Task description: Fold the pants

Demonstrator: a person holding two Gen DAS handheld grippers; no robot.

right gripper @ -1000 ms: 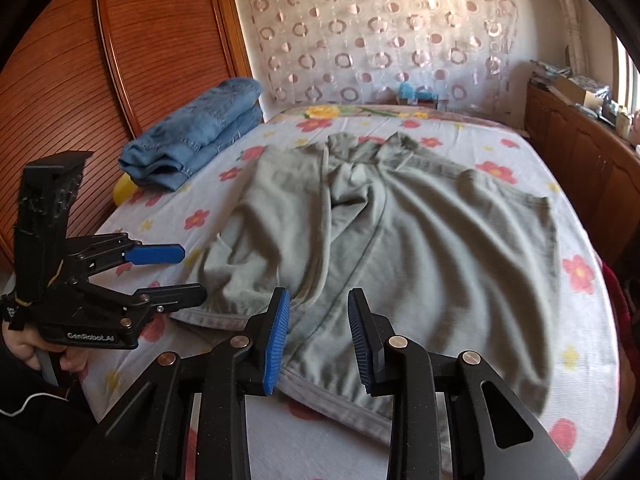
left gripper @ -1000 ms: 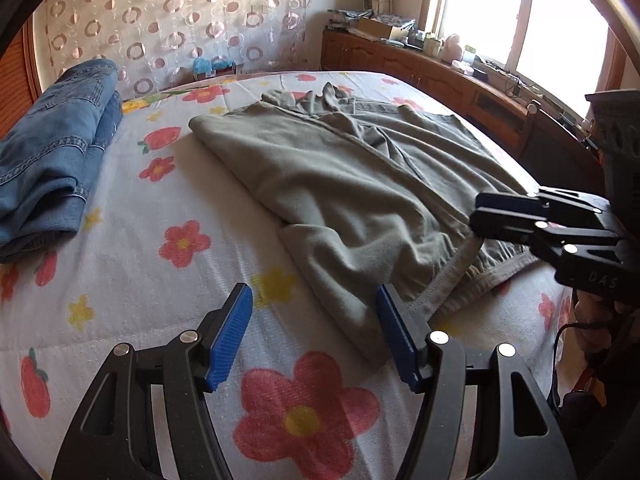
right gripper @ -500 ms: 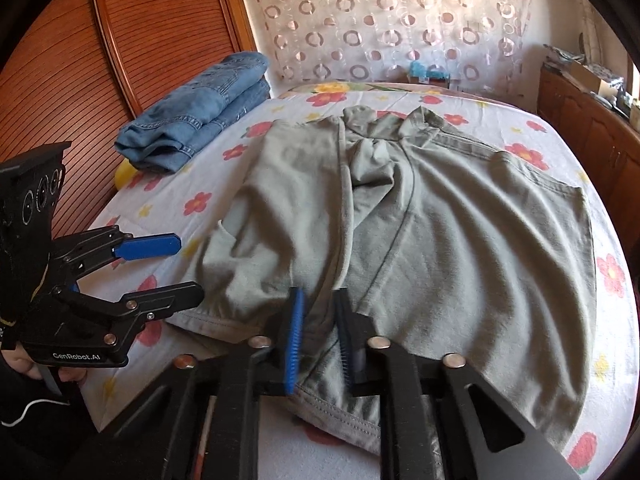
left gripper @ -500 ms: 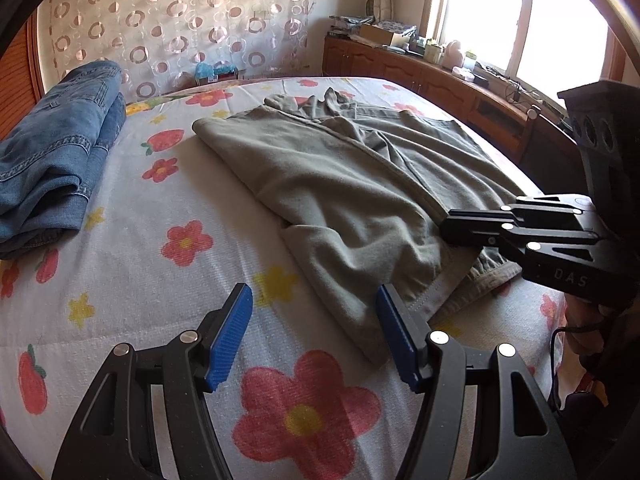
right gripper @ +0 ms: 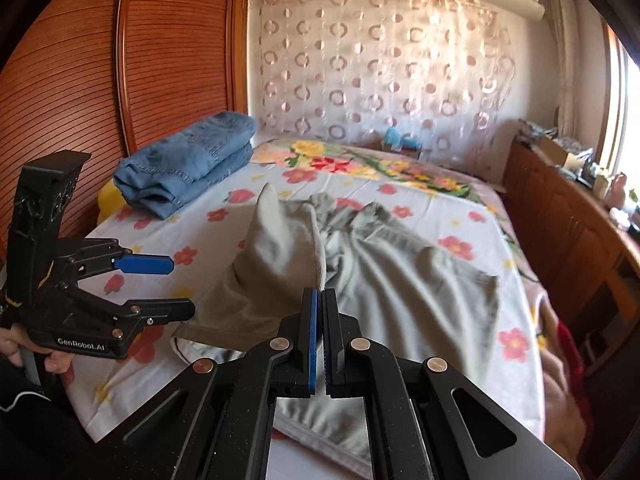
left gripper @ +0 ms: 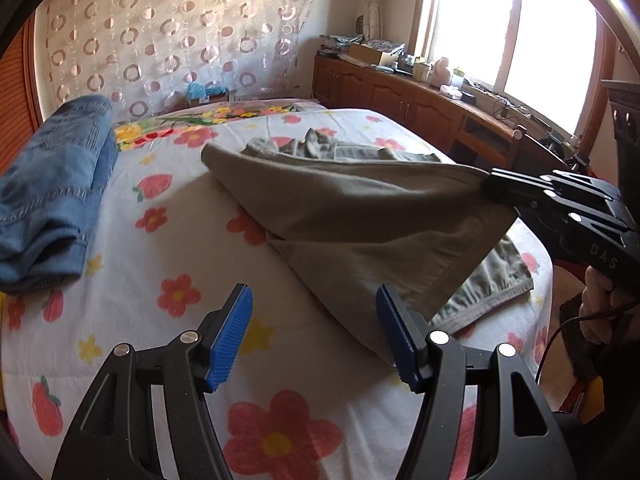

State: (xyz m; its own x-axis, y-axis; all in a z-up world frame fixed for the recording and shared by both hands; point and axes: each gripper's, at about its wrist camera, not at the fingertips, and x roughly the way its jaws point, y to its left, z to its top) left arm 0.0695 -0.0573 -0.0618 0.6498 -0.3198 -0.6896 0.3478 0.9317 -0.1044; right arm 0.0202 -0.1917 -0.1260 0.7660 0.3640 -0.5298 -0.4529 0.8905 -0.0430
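The right gripper (right gripper: 320, 308) is clamping a raised fold of the grey-green cotton pants (right gripper: 404, 292), which are lying across the floral-sheeted bed (left gripper: 160, 248) toward its near edge. The left gripper (left gripper: 314, 332) is hovering with jaws apart, holding nothing.

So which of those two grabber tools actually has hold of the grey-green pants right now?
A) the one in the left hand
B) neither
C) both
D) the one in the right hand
D: the right gripper has its fingers pinched shut on the pants, pulling a taut fold up off the bed, while the left gripper stands open with only bedsheet between its fingers.
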